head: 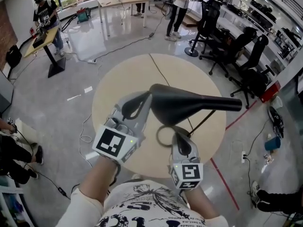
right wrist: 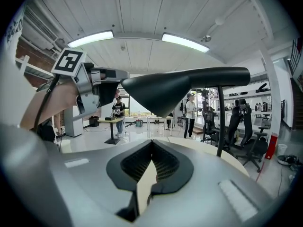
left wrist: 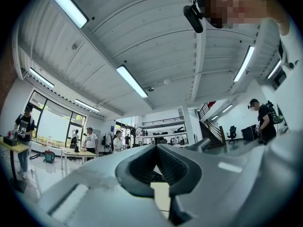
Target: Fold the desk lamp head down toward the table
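A black desk lamp head [head: 189, 103] stretches level above the round beige table [head: 123, 74], carried by a thin black arm [head: 202, 123]. My left gripper [head: 146, 98] is shut and empty, its tips against the wide end of the head. The left gripper view points up at the ceiling, and its jaws [left wrist: 156, 146] meet with nothing between them. My right gripper [head: 177, 134] is shut too, low under the head. In the right gripper view the lamp head [right wrist: 184, 86] hangs above the closed tips [right wrist: 151, 141], with the left gripper [right wrist: 111, 74] at its left end and the arm [right wrist: 220, 122] at right.
Black office chairs [head: 236, 51] stand beyond the table's right side. A small desk [head: 42, 37] with a person is at far left. Cables and a red line [head: 222, 178] run over the glossy floor. Other people stand at the back.
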Action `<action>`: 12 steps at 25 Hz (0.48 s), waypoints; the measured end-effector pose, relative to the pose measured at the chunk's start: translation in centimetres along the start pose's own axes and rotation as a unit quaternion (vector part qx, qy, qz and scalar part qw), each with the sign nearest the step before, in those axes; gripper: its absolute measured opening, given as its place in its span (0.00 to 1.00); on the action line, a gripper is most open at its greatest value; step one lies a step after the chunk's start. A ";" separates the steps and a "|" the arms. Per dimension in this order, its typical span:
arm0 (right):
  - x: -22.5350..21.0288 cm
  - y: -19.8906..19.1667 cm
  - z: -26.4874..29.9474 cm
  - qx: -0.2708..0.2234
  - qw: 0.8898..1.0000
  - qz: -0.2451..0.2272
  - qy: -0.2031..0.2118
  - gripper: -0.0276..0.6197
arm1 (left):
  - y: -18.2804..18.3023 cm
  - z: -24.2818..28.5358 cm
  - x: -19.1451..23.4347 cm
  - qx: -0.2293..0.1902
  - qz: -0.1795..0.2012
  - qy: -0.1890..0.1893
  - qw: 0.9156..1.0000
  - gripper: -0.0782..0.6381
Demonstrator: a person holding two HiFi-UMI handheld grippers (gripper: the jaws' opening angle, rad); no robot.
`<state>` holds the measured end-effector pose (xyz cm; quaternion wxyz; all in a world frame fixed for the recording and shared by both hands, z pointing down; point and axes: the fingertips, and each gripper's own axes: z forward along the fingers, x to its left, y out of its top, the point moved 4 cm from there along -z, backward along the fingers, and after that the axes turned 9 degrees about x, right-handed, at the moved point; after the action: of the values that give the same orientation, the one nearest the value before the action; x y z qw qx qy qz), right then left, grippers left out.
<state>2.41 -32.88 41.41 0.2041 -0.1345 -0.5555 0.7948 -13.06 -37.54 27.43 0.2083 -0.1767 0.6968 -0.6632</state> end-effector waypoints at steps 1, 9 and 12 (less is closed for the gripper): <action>0.0 -0.2 0.0 0.002 1.000 0.000 -0.003 0.06 | -0.3 0.1 0.0 0.004 -0.001 -0.001 1.000 0.12; -0.2 -1.3 -0.4 0.013 1.000 0.009 -0.017 0.06 | -2.7 0.0 -0.2 0.026 -0.011 -0.004 1.000 0.12; -0.8 -1.6 -0.7 0.018 0.999 0.010 -0.025 0.06 | -4.7 0.2 -0.6 0.047 -0.017 -0.003 0.999 0.12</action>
<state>3.72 -32.19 42.65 0.1842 -0.1167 -0.5445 0.8099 -12.56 -37.71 32.13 0.2071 -0.1801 0.6615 -0.6980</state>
